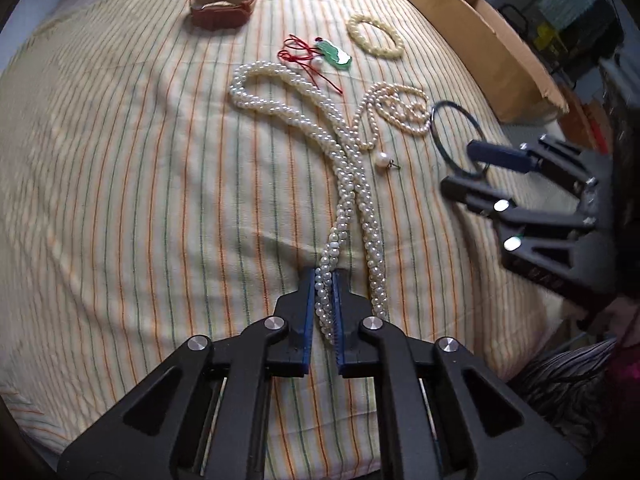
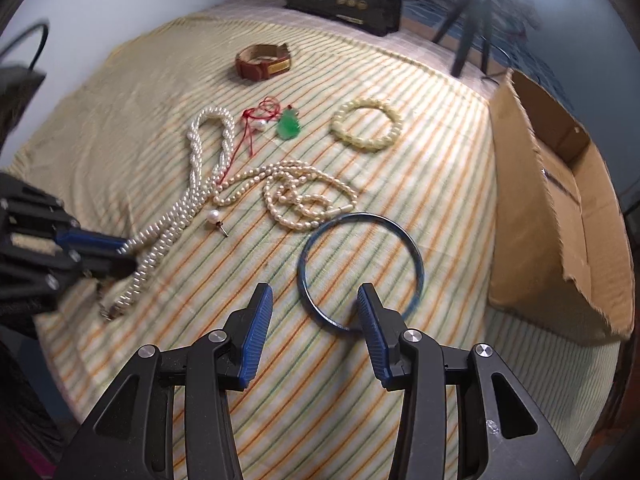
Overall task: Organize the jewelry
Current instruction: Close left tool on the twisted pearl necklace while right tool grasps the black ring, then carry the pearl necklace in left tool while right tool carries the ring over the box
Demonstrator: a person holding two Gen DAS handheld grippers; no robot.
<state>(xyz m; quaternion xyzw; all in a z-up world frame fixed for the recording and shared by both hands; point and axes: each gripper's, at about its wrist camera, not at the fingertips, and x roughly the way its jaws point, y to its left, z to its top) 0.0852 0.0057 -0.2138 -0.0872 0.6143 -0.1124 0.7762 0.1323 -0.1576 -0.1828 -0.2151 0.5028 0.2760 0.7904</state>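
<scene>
In the left wrist view we see our left gripper (image 1: 324,280) clenched on the thick white pearl rope (image 1: 340,160), which runs from the frame's lower centre up to its middle. Only the right wrist view shows our right gripper (image 2: 316,300) spread wide, its right finger touching the thin blue bangle (image 2: 416,256) at centre. Around lie a cream bead bracelet (image 2: 366,128), a green pendant (image 2: 290,126), a brown leather band (image 2: 262,64) and a cardboard box (image 2: 560,216) on striped cloth (image 2: 420,80).
</scene>
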